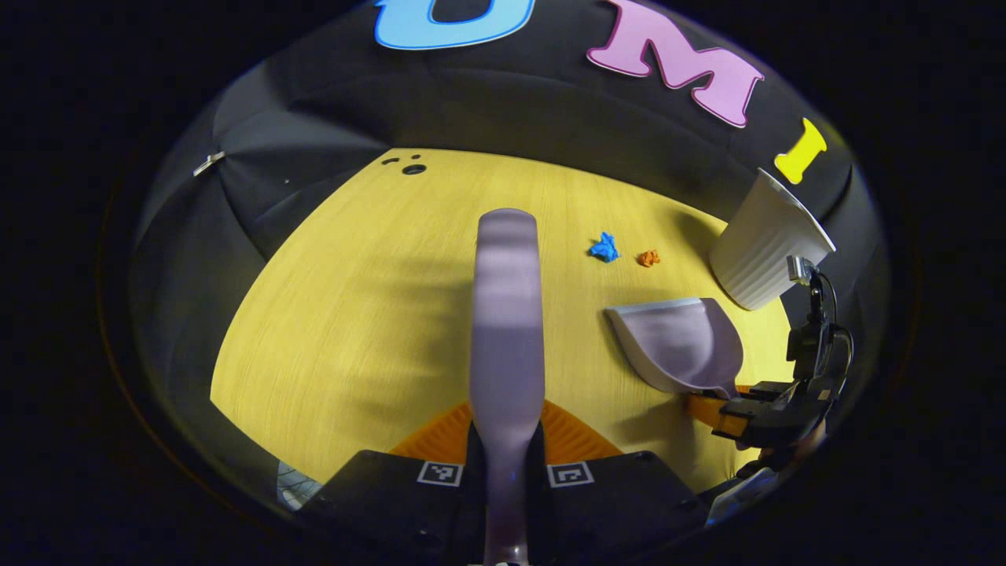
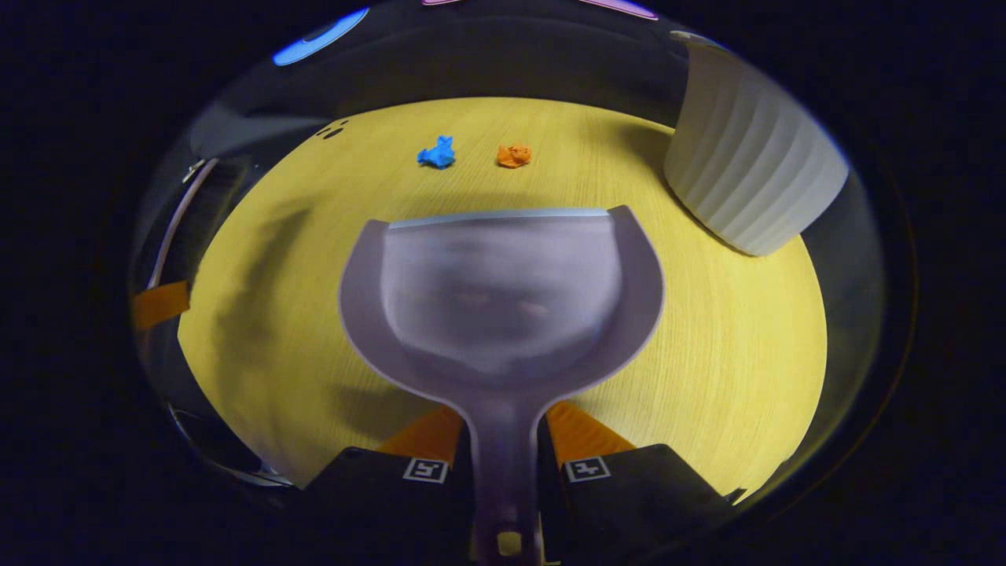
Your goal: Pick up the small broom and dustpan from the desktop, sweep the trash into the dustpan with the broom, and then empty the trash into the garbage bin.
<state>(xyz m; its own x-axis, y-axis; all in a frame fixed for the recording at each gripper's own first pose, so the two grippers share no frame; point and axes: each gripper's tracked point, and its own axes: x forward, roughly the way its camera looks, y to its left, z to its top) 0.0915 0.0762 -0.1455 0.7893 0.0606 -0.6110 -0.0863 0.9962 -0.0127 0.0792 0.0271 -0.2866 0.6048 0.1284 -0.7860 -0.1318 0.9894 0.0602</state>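
The left gripper (image 1: 507, 448) is pinching the pale broom (image 1: 507, 314) over bare yellow desktop (image 1: 354, 314). The right gripper (image 2: 503, 464) is pinching the dustpan (image 2: 503, 291), its lip facing blue trash (image 2: 437, 153) and orange trash (image 2: 514, 156). The ribbed white bin (image 2: 747, 173) is crowding the desktop's right edge.

Dustpan (image 2: 503, 291) handle clamped in right claw (image 2: 503, 464), two paper scraps (image 2: 437, 152) beyond its lip.
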